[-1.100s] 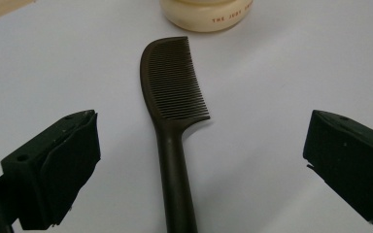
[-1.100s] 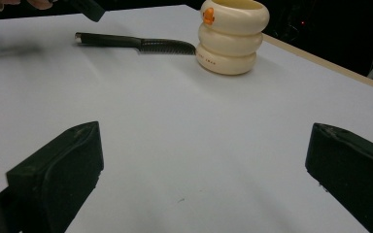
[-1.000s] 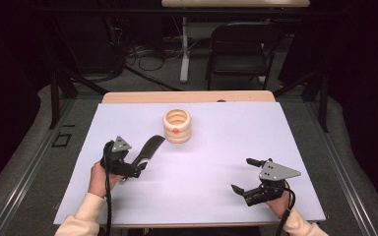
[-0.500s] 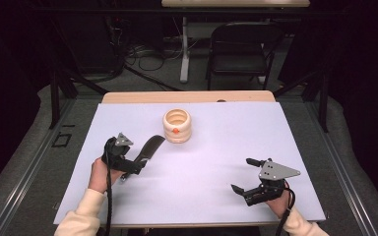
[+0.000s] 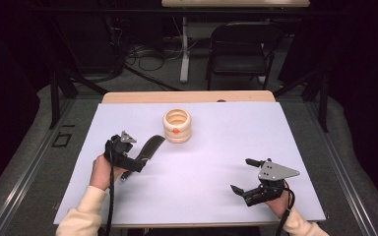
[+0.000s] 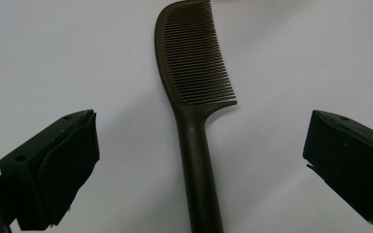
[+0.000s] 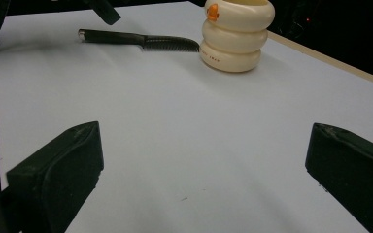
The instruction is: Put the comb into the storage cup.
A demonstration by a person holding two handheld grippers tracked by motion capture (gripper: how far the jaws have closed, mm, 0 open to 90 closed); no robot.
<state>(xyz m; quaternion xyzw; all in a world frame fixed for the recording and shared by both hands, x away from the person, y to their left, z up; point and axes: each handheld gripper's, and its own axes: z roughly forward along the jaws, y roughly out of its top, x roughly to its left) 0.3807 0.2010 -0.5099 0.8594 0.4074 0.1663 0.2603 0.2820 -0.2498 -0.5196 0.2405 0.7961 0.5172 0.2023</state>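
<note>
High view: the left gripper (image 5: 140, 160) has slid slightly down-left along the comb (image 5: 150, 147), left of centre beside the cup (image 5: 177, 126); right gripper (image 5: 248, 176) idle, spread. Left gripper view: jaws released, straddling the handle, probably about to grasp. Right gripper view: comb upper left.

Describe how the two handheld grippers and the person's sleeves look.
Both the left gripper and the right gripper are black two-jaw tools with blocky, wedge-shaped jaw tips. Each carries a grey three-cornered plate on top and trails a black cable back along the forearm. The person's sleeves are cream-coloured, ending at the wrists.
</note>
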